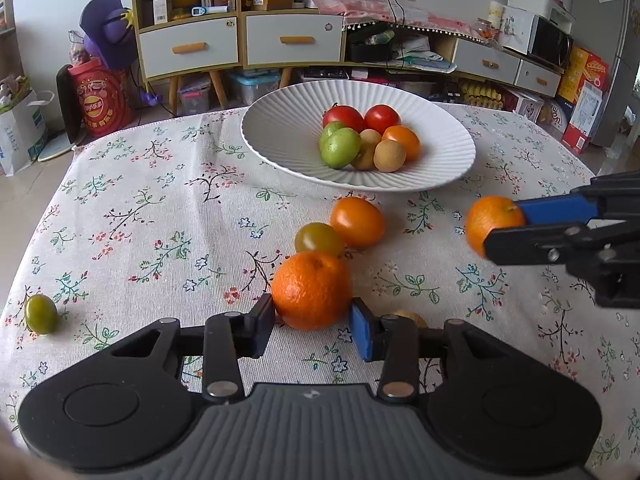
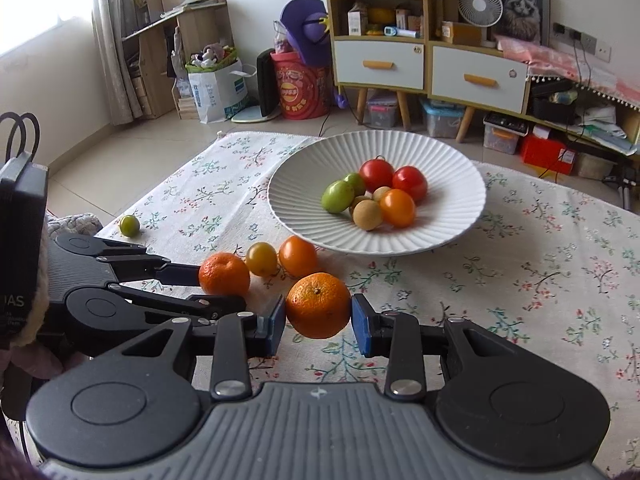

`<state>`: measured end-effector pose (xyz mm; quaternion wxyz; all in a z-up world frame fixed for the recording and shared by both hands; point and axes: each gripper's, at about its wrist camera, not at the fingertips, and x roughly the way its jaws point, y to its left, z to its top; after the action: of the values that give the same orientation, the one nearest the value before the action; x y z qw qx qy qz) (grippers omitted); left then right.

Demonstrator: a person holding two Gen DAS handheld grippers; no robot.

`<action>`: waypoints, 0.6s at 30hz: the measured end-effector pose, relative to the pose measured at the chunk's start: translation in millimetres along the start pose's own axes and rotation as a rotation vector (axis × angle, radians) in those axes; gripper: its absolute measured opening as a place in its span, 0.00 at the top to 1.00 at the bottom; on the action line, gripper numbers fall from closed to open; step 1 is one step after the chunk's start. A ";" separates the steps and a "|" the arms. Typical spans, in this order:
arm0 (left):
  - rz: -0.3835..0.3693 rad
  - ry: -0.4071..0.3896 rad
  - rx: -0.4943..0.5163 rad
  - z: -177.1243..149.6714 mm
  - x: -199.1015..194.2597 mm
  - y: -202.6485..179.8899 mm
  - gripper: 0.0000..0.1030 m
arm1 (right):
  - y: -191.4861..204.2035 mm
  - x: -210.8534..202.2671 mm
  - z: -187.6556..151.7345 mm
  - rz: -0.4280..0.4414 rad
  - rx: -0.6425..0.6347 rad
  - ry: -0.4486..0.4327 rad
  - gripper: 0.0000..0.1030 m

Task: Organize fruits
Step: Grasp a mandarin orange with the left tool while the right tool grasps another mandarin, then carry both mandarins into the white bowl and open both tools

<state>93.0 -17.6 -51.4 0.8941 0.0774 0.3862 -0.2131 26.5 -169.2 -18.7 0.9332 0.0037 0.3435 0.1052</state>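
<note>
The left gripper (image 1: pixel 312 320) was clamped on a mandarin (image 1: pixel 311 289) that sat on the tablecloth (image 1: pixel 160 208), one pad on each flank of the fruit. The right gripper (image 2: pixel 319 322) was clamped on a second mandarin (image 2: pixel 319 305), held clear of the cloth; in the left wrist view this fruit appeared at the right edge between the blue pads. Just beyond the left gripper's mandarin lay a yellow-green tomato (image 1: pixel 319 239), touching it, and an orange tomato (image 1: pixel 357 221) beside that, near the bowl rim. A small yellowish fruit (image 1: pixel 410 317) was partly hidden behind the left gripper's right finger. A green fruit (image 1: pixel 41 314) lay well apart at the cloth's left edge. The white ribbed bowl (image 1: pixel 280 120) stood farther back on the cloth and held two red tomatoes (image 1: pixel 344 117), two green fruits (image 1: pixel 341 147), two tan fruits (image 1: pixel 389 155) and one orange fruit (image 1: pixel 402 142), grouped together in its centre. A cabinet (image 1: pixel 240 40) with drawers stood against the wall behind the table.
</note>
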 end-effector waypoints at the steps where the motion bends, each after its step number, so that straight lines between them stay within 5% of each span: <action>1: -0.001 0.001 0.001 -0.1 -0.5 0.2 0.53 | -2.4 -0.6 -0.3 -0.003 0.003 -0.002 0.69; 10: -0.023 -0.018 -0.005 2.4 -10.6 0.2 0.56 | -20.4 -0.3 0.2 -0.026 0.053 -0.002 0.69; 15: -0.049 -0.037 -0.016 8.5 -16.2 -0.9 0.76 | -24.2 0.3 2.6 -0.032 0.072 -0.009 0.69; 18: -0.063 -0.015 0.010 7.0 -11.5 -3.1 0.76 | -24.4 0.3 1.8 -0.030 0.079 -0.006 0.69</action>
<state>89.2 -18.8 -38.1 0.8894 0.0685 0.3808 -0.2436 32.6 -192.9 -19.5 0.9349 0.0354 0.3445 0.0773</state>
